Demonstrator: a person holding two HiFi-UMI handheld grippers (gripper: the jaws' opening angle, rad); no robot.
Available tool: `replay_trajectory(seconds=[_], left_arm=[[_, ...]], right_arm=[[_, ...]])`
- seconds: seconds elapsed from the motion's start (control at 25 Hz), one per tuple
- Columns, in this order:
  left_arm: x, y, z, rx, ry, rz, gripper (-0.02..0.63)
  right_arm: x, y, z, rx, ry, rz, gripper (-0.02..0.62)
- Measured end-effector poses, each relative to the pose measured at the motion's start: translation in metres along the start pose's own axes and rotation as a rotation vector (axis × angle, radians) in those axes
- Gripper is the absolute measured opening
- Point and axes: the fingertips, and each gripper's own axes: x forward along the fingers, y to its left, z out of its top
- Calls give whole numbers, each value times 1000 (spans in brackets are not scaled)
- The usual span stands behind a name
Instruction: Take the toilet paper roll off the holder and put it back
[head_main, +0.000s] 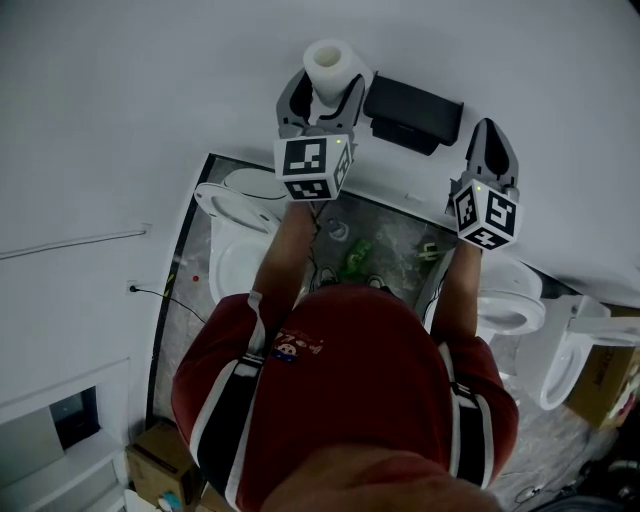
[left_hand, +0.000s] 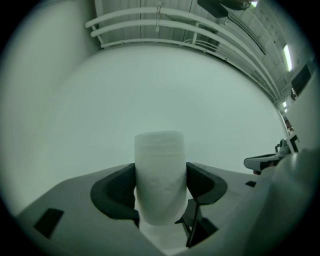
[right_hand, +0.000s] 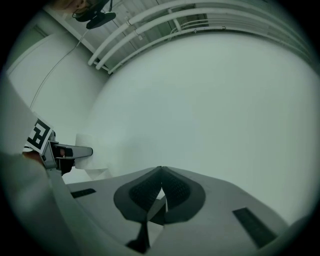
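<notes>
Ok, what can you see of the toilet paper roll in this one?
The toilet paper roll is white, soft-looking, faintly embossed, with a hollow core on top. It stands upright, clamped at its sides between the left hand-held gripper and its dark pads, off the black holder to its right, before a white wall.

I see a plain white wall (left_hand: 160, 90) ahead of the jaws; white pipes (left_hand: 130, 25) above them; toilets (head_main: 225, 205) on the marbled floor (head_main: 395, 262) below.

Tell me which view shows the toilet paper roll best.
The left gripper view: the toilet paper roll stands large and centred, clamped by the left gripper. The head view shows it small, partly covered by that gripper. The right gripper view catches only a strip at its left edge.
</notes>
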Motion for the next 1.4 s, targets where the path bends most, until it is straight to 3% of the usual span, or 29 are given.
replay_trajectory(seconds=[0.48, 1.04, 1.4], left_arm=[[-30, 41, -30, 12, 65, 114, 333], [-39, 37, -80, 6, 149, 131, 333], [-36, 36, -87, 9, 162, 124, 333]], right_arm=[[12, 32, -9, -7, 19, 72, 8], [11, 25, -22, -4, 48, 56, 8], [11, 26, -25, -18, 59, 52, 8]])
